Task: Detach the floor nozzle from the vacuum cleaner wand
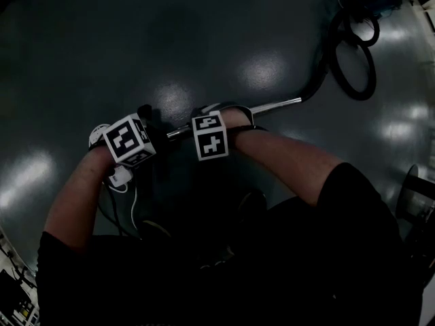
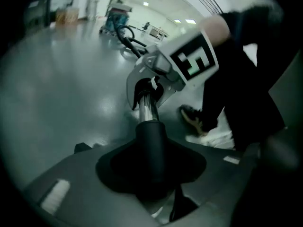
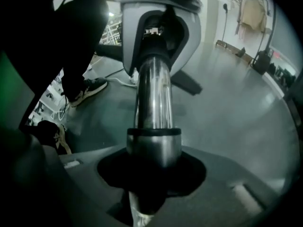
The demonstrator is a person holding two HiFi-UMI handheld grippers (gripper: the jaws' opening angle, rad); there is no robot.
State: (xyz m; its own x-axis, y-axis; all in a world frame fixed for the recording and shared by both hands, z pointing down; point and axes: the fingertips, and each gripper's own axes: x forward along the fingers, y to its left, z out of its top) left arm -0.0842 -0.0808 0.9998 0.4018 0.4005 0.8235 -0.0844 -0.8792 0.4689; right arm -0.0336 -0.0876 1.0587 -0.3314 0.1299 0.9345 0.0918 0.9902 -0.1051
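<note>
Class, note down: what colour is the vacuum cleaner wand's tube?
Shiny silver chrome. The wand shows best in the right gripper view.

The wand point(image 3: 152, 98) is shiny silver. The nozzle neck point(image 2: 151, 145) is black. The marker cubes point(image 1: 128, 140) have black-and-white squares. The floor point(image 1: 204, 46) is grey.

Head view dim, ceiling-light glare on floor point(image 1: 262, 70); gripper views fisheye-vignetted, soft.

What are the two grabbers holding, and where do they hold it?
Both grip the vacuum wand: the left gripper clamps the black sleeve on it, the right gripper the shiny metal tube.
</note>
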